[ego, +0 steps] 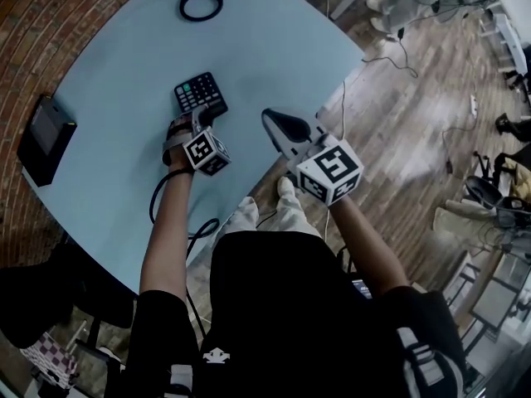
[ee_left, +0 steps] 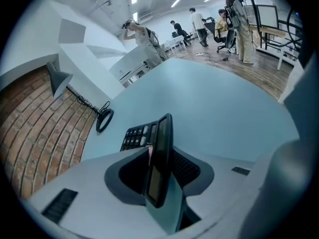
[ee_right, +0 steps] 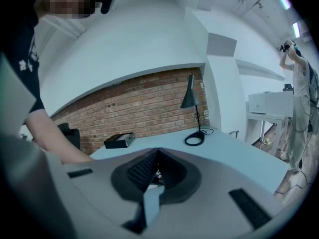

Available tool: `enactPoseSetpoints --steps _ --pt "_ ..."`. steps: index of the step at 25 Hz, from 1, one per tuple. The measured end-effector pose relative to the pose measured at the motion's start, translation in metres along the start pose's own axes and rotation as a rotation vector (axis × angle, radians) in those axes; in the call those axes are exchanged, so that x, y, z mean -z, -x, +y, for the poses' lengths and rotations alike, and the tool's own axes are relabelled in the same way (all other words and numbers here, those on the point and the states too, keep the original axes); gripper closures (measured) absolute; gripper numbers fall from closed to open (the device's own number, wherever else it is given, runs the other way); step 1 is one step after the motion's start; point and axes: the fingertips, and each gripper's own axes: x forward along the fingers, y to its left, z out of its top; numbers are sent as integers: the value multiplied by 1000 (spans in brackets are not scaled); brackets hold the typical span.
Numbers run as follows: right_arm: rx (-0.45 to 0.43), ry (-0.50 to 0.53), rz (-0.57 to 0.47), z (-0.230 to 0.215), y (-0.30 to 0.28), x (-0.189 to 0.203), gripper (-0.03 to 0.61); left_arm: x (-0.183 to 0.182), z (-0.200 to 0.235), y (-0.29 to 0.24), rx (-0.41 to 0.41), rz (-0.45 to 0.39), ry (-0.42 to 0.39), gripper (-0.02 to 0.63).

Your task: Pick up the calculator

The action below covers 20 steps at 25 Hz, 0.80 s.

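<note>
**Calculator Clamped by Its Near End, Second Gripper Kept Idle**

The calculator is found near the middle of the pale blue counter, with its near end taken between the jaws of the left hand-held gripper. In the left gripper view it is seen almost edge-on, with the keypad face turned toward 9 o'clock. The pads appear to be pressed against both faces, and the jaws are parted only by the thickness of the body. Such a stance could hardly be kept by a slim slab alone, so a clamp is judged to be in place. The thin dimension is judged to have been chosen because the width would not fit the jaws. Whether the far end rests on the counter cannot be settled.

The right hand-held gripper is held at 3 o'clock of the left one, by the counter's edge, with its jaws brought together on nothing. It is judged to be parked clear, since one grip should suffice.

A ring-shaped lamp base at 12 o'clock and a black box at 9 o'clock are set well apart from the calculator, so a lift is judged unobstructed.
</note>
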Motion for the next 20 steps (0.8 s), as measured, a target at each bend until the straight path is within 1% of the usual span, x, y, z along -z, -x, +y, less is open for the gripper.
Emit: enactPoseSetpoints --steps 3,6,9,12,17,20 --pt "6 -3 3 -1 2 0 574 1 0 -3 -56 1 -69 486" --pt "6 1 7 -1 2 -1 574 1 1 -4 -101 5 -91 497" --pt "11 -3 11 -1 4 1 574 3 0 -4 -103 1 -79 499" --pt "14 -6 16 -1 6 4 574 1 0 -4 -103 -20 -74 499" --pt "10 -3 23 1 7 5 574 -4 3 1 -91 -38 -18 495" --pt "13 -1 26 0 7 5 574 -5 5 0 -74 -32 17 489"
